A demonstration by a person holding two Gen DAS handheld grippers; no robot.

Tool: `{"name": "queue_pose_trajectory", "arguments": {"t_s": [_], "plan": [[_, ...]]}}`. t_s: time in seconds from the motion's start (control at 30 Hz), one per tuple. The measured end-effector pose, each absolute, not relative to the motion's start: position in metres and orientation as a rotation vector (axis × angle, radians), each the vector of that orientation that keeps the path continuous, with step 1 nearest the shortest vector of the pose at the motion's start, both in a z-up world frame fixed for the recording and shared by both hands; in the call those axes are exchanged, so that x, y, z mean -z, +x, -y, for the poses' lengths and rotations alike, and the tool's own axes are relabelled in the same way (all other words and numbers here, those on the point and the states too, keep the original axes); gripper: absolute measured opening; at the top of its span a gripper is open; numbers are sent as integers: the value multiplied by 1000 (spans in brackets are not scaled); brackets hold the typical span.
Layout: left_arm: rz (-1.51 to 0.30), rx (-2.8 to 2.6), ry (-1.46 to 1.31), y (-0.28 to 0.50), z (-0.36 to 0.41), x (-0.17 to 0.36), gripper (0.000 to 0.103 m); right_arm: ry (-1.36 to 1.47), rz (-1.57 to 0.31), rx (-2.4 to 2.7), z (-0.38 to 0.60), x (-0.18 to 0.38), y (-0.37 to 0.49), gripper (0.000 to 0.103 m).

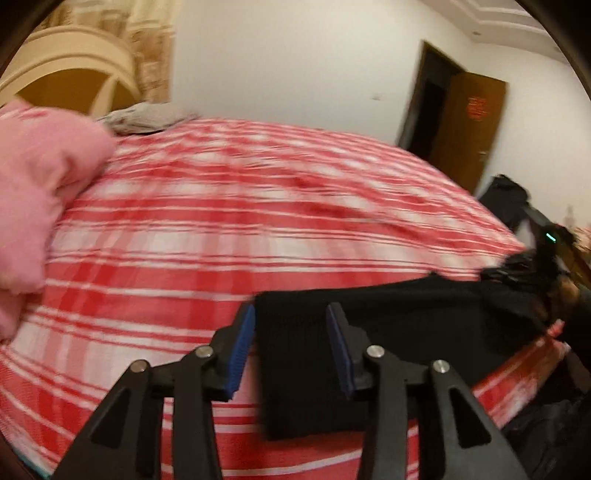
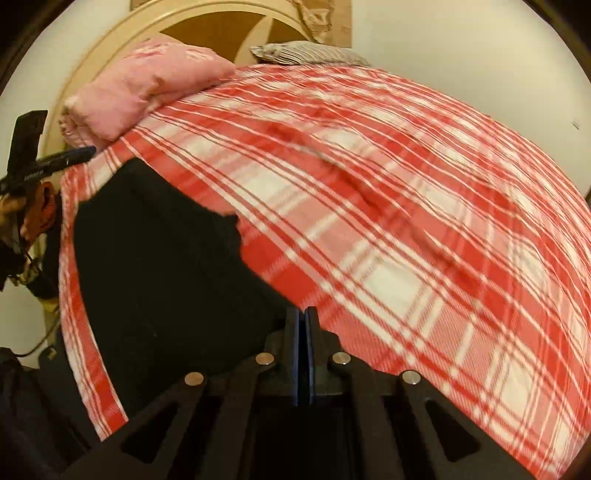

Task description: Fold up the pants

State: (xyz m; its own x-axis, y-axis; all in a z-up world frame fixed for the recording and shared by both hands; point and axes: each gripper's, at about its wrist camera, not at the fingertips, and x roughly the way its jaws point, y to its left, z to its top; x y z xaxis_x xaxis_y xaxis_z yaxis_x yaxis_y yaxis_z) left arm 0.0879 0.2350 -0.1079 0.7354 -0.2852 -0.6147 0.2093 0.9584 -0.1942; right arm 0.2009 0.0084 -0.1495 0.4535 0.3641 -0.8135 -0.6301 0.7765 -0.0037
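While the black pants (image 1: 332, 354) lay folded near the edge of the red-and-white plaid bedspread (image 1: 240, 206), the left gripper (image 1: 291, 350) hung over them, fingers spread, nothing pinched. Right gripper (image 2: 303, 354) had its pads pressed together at the pants' edge; couldn't tell if fabric was caught. Pink pillow (image 2: 147, 88) sat at the headboard (image 2: 177, 22).

Plaid bedspread (image 1: 258, 206) motion-blurred, black pants (image 2: 159, 266) featureless (folds unreadable), right edge hidden
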Motion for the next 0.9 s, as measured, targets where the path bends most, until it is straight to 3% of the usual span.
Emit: {"name": "queue_pose_trajectory", "arguments": {"t_s": [0.33,0.9], "plan": [[-777,513,-24,88,-131,145,43,-280,-956,-773,-50,150,234,4],[-814,523,-47,90,-102,158,44,12,-1092,-856,-64,175,273,4]]}}
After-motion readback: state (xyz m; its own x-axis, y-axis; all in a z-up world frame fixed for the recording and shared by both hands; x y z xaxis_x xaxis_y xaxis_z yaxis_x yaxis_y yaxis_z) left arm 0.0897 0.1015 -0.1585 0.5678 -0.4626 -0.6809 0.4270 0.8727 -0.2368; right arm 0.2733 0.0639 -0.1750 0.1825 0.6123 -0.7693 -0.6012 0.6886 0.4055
